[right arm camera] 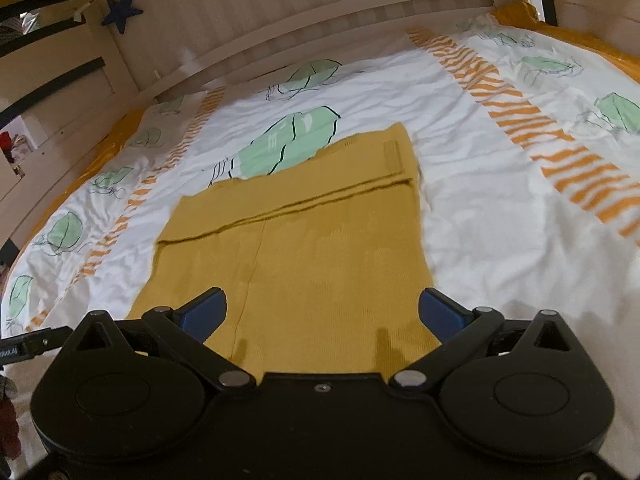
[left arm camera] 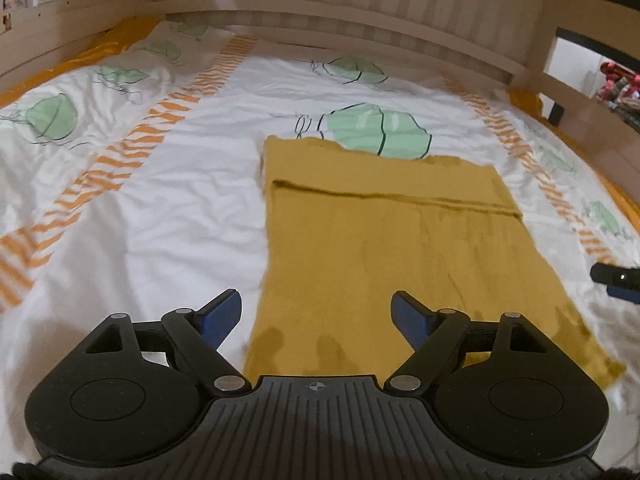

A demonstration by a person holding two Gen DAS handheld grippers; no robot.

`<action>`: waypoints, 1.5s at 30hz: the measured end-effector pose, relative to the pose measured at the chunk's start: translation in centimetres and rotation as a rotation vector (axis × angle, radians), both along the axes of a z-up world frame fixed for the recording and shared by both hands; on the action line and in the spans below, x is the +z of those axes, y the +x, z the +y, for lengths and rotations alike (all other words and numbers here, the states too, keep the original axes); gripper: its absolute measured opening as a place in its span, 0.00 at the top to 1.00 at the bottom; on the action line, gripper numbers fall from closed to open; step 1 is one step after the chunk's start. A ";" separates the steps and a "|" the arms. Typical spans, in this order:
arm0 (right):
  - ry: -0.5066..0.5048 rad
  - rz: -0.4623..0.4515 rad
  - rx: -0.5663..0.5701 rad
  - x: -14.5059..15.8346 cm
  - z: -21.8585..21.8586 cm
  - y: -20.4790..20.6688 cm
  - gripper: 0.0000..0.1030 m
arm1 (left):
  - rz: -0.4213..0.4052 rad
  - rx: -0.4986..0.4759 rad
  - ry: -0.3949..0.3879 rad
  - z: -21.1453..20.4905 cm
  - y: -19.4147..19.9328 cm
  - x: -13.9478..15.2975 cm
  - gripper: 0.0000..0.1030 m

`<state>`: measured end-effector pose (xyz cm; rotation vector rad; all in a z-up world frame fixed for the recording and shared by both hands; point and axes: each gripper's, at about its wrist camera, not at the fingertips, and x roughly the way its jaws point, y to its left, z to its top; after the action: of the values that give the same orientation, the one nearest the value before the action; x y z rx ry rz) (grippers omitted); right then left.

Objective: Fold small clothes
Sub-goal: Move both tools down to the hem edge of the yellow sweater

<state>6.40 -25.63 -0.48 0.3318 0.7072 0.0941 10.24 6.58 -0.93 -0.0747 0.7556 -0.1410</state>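
Note:
A mustard-yellow knit garment (left arm camera: 384,240) lies flat on the bed, with a folded flap edge running across its far part. It also shows in the right wrist view (right arm camera: 320,248). My left gripper (left arm camera: 316,316) is open and empty, hovering over the garment's near left edge. My right gripper (right arm camera: 322,314) is open and empty, hovering over the garment's near right part. The tip of the right gripper (left arm camera: 616,276) shows at the right edge of the left wrist view. The left gripper's tip (right arm camera: 28,346) shows at the left edge of the right wrist view.
The garment rests on a white bedcover (left arm camera: 160,184) with green leaf prints and orange stripes. A pale wooden slatted headboard (left arm camera: 360,12) runs along the far side. A dark blue star (right arm camera: 122,10) hangs on the bed frame at left.

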 end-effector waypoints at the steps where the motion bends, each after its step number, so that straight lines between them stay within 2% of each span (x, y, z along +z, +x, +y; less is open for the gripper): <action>1: 0.000 0.001 -0.002 0.0 0.0 -0.5 0.00 | 0.000 -0.001 0.006 0.0 -0.4 0.0 0.21; 11: -0.010 0.051 -0.049 -1.2 -0.1 -4.9 0.00 | -0.016 0.002 0.057 0.0 -4.3 -0.7 0.21; 18: -0.047 0.028 -0.065 -1.1 0.4 -6.7 0.00 | 0.001 0.005 0.083 0.0 -5.1 -1.9 0.21; 22: -0.051 0.027 -0.068 -1.1 0.6 -7.0 0.00 | 0.020 0.026 0.082 0.3 -4.8 -2.8 0.21; 30: -0.054 0.043 -0.073 -1.3 0.6 -7.2 0.00 | 0.146 0.048 0.060 1.6 -3.6 -5.7 0.21; 37: -0.074 0.061 -0.075 -1.1 0.8 -6.8 0.00 | 0.168 0.007 0.109 1.0 -3.2 -7.1 0.21; 45: -0.084 0.098 -0.075 -1.3 0.3 -5.7 0.00 | 0.193 -0.007 0.074 1.1 -2.6 -7.7 0.21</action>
<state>0.71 -25.29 -1.75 0.2837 0.7921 -0.0231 7.69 7.69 -8.65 -0.0147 0.9527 -0.1134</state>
